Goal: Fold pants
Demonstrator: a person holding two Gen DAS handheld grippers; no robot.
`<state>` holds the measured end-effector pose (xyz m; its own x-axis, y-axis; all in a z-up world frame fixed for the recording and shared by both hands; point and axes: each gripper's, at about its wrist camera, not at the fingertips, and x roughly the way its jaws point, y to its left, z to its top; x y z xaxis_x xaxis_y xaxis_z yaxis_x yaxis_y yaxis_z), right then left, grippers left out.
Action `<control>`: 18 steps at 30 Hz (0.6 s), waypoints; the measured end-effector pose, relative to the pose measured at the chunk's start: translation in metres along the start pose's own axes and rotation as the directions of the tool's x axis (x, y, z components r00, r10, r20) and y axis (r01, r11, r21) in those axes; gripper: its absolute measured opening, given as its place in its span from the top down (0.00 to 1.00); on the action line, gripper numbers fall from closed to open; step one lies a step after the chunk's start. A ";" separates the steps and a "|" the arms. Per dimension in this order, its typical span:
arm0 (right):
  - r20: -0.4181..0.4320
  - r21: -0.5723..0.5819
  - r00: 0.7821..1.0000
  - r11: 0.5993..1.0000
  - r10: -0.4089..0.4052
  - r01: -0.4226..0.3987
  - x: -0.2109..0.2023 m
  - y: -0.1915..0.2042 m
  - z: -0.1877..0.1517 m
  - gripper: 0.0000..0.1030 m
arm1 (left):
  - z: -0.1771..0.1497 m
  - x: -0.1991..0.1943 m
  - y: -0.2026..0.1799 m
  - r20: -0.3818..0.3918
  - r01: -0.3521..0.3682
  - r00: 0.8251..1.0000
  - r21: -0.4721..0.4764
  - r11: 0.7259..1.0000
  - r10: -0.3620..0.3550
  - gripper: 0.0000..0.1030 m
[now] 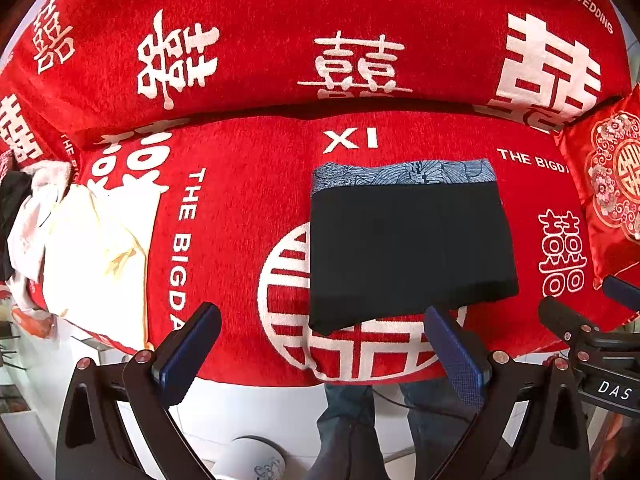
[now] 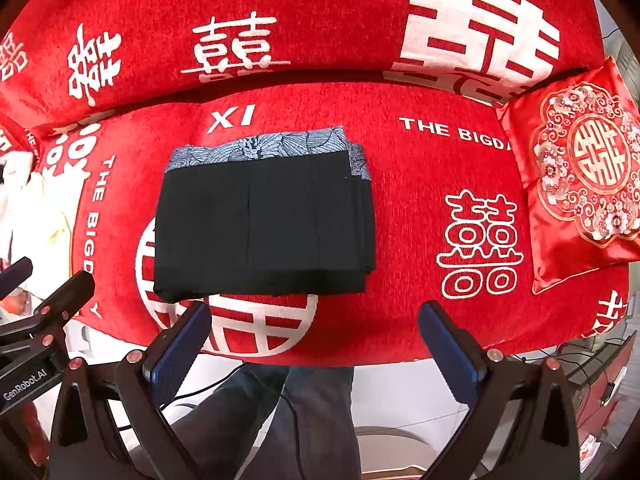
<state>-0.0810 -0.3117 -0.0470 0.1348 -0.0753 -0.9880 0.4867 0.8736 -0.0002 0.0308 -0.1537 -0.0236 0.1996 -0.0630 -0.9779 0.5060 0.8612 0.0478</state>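
Observation:
The black pants (image 1: pixel 408 252) lie folded into a flat rectangle on the red sofa seat (image 1: pixel 240 208), with a blue patterned band (image 1: pixel 404 174) showing along the far edge. In the right wrist view the pants (image 2: pixel 264 224) sit centre-left on the seat (image 2: pixel 408 220). My left gripper (image 1: pixel 320 320) is open and empty, held near the seat's front edge, just short of the pants. My right gripper (image 2: pixel 316 320) is open and empty, also at the front edge below the pants. Each gripper shows at the side of the other's view.
A pile of white and cream clothes (image 1: pixel 88 240) lies at the seat's left end. A red embroidered cushion (image 2: pixel 580 176) stands at the right end. The sofa backrest (image 1: pixel 320 40) rises behind. The person's jeans-clad legs (image 2: pixel 288 412) stand on the white floor below.

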 end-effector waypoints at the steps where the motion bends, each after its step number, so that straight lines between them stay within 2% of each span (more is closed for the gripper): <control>1: 0.000 0.000 1.000 1.000 0.000 0.000 0.000 0.000 0.000 0.00 | 0.000 0.000 0.000 0.000 0.000 1.000 0.001 1.000 0.000 0.01; 18: -0.003 -0.010 1.000 1.000 0.002 -0.002 0.002 0.001 0.000 0.00 | -0.008 -0.002 -0.006 0.012 -0.002 1.000 -0.012 1.000 0.002 0.01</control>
<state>-0.0800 -0.3111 -0.0491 0.1327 -0.0722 -0.9885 0.4782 0.8782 0.0001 0.0211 -0.1547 -0.0231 0.2106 -0.0674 -0.9752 0.4953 0.8674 0.0471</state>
